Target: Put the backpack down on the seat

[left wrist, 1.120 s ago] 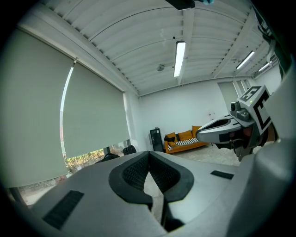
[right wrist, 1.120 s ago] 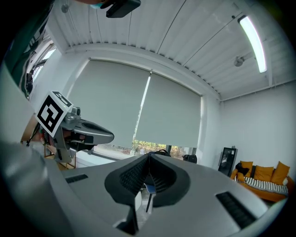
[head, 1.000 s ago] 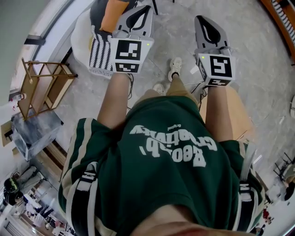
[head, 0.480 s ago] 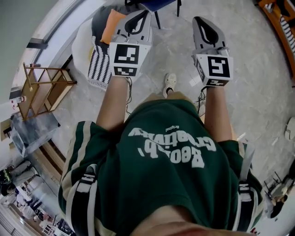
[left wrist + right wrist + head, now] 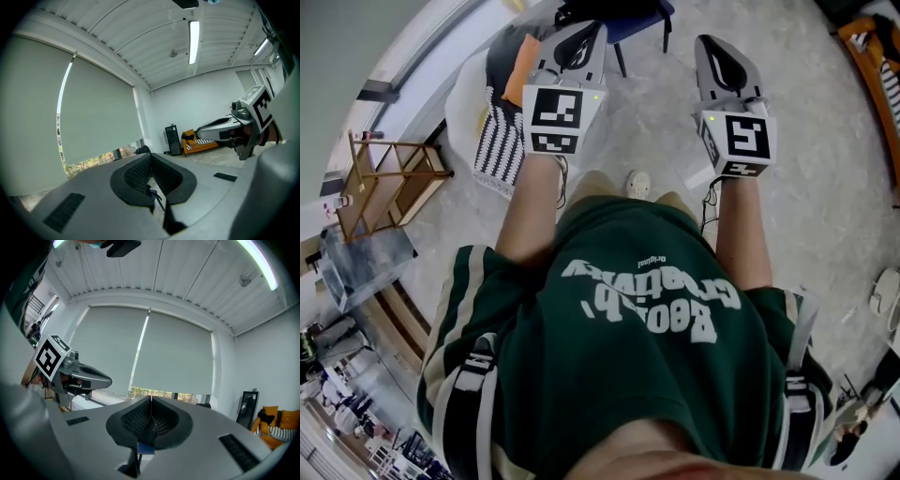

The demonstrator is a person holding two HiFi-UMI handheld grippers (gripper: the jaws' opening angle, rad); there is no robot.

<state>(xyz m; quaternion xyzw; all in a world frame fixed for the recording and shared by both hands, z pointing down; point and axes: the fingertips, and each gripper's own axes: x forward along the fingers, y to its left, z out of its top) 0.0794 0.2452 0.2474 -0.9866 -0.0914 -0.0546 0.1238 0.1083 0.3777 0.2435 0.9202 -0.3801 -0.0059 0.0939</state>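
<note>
It looks like an office lounge or lab room. Ahead of the fingers (image 5: 133, 420) of the right gripper (image 5: 151, 400) a wide roller blind (image 5: 173, 357) covers a window. Above them is a ribbed ceiling (image 5: 154, 268) with a tube lamp (image 5: 262, 263), and right of them an orange sofa (image 5: 281, 425).

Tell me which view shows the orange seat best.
The left gripper view: the orange seat stands whole by the far wall, the striped cushion on it. The right gripper view catches the seat at its right edge, cut off. The head view shows only an orange sliver at its upper right, hard to confirm.
</note>
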